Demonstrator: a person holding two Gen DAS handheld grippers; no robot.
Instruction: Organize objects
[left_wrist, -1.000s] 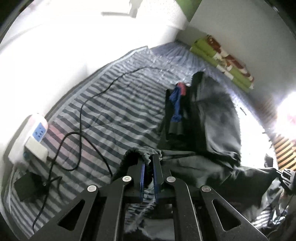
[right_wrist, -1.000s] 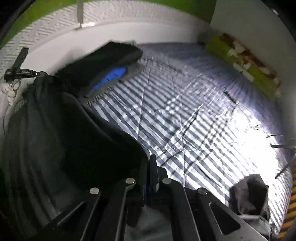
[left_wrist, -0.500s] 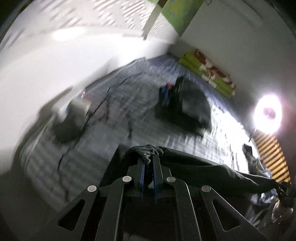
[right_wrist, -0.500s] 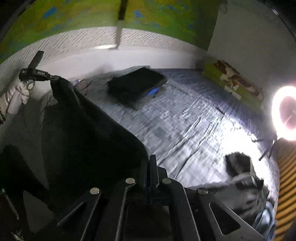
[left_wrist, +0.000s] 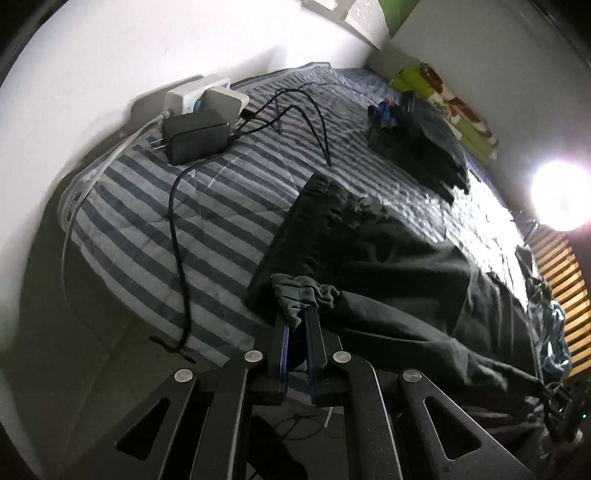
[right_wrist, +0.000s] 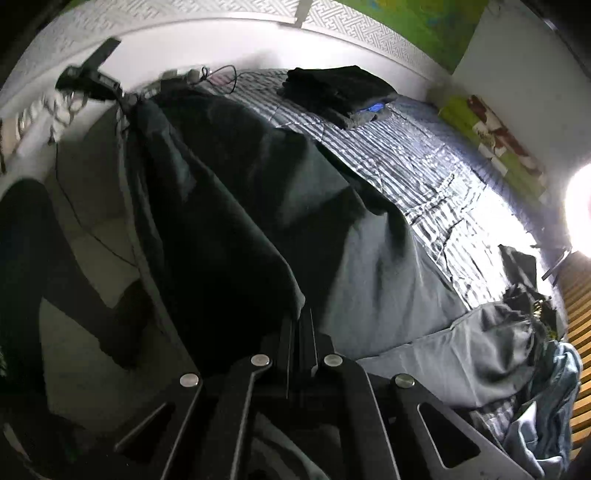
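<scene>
Both claws pinch the same dark garment (left_wrist: 388, 258), which lies spread over the near part of the striped bed (left_wrist: 207, 206). In the left wrist view the left claw (left_wrist: 295, 325) is clamped on a bunched grey hem, with the cloth running off to the right edge, where the other tool is only a dim shape. The right wrist view shows the right claw (right_wrist: 299, 321) closed tight on a thin fold of the garment (right_wrist: 229, 206), and the left claw (right_wrist: 127, 98) small at the far upper left, gripping the opposite corner (the cloth sags between them). Only the left view gives the power strip (left_wrist: 199, 94), a black adapter (left_wrist: 197, 134) just beside it, and cables (left_wrist: 177, 229) trailing over the bed's edge. A folded dark pile (right_wrist: 336, 92) sits well apart near the wall, seen in both views. The right view alone shows crumpled clothes (right_wrist: 546, 406) at the right; what they are is hard to tell. A bright lamp (left_wrist: 559, 194) glares at right.
</scene>
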